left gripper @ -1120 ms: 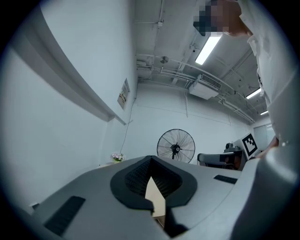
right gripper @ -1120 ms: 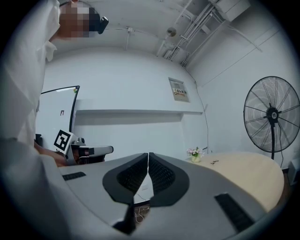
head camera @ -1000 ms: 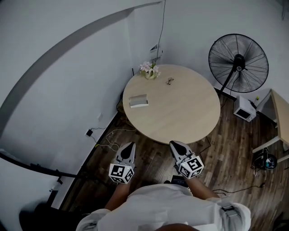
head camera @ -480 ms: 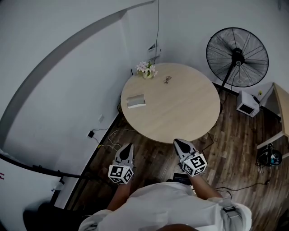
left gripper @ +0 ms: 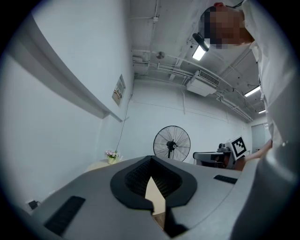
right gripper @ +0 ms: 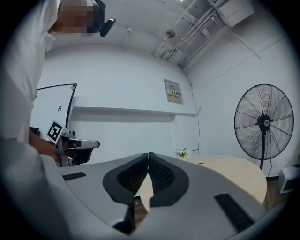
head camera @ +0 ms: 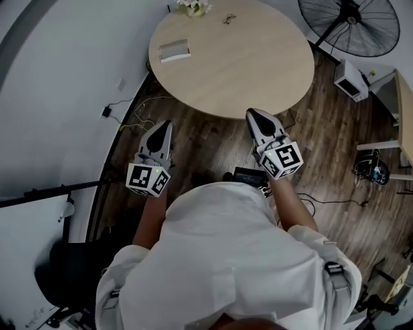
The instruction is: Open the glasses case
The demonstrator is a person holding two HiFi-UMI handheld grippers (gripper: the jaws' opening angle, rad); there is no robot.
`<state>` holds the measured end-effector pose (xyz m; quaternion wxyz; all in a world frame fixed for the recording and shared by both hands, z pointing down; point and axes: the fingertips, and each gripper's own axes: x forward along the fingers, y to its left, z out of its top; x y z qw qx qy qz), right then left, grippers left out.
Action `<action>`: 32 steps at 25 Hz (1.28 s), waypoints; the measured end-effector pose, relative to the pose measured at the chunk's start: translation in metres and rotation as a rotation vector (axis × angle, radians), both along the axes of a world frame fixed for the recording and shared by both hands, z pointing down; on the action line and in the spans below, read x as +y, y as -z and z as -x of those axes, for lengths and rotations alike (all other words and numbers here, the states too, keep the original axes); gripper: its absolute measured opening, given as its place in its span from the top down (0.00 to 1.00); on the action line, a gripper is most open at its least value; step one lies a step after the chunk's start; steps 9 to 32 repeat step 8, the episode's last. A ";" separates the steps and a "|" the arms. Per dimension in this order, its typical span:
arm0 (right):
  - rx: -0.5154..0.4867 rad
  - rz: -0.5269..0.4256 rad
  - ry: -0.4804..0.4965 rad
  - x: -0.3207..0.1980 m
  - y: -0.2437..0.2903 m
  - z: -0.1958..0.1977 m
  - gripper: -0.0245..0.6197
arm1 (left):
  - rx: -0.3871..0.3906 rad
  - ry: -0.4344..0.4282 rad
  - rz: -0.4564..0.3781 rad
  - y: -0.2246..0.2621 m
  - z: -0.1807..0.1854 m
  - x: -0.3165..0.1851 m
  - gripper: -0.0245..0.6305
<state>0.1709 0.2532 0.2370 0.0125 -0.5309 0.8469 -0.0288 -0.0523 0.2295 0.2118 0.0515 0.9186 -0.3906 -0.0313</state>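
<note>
Head view, steeply down. A round pale counter (head camera: 245,64) is seen at the top of the frame, on a dark wood floor (head camera: 206,138).

- The glasses case (head camera: 175,49) lies flat on the left part of the counter, near its edge. It is well apart from both grippers and touched by nothing.
- A small bunch of flowers (head camera: 193,6) stands at the counter's far rim. A small dark item (head camera: 228,19) lies just to the right of it, possibly a pair of glasses, though it is too small to tell.
- The left gripper (head camera: 166,123) is held over the floor, short of the counter's near edge, and points toward the counter.
- The right gripper (head camera: 251,114) is held just at the near edge, about level with the left one.
- A standing fan (head camera: 352,22) and a white box (head camera: 352,79) are placed on the floor to the right of the counter.
- A person in a white shirt (head camera: 232,258) fills the bottom of the frame.

Left gripper view: the fingers (left gripper: 136,176) are closed tip to tip, with nothing gripped. Only a sliver of counter is seen through the hollow behind the tips.

Right gripper view: the fingers (right gripper: 161,176) are likewise pressed together at the tips and are empty. The counter is seen beyond them to the right.
</note>
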 end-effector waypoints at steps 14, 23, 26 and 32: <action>-0.003 0.042 -0.014 0.003 -0.022 0.005 0.92 | 0.007 -0.018 0.021 -0.012 0.003 0.004 0.94; -0.003 0.042 -0.014 0.003 -0.022 0.005 0.92 | 0.007 -0.018 0.021 -0.012 0.003 0.004 0.94; -0.003 0.042 -0.014 0.003 -0.022 0.005 0.92 | 0.007 -0.018 0.021 -0.012 0.003 0.004 0.94; -0.003 0.042 -0.014 0.003 -0.022 0.005 0.92 | 0.007 -0.018 0.021 -0.012 0.003 0.004 0.94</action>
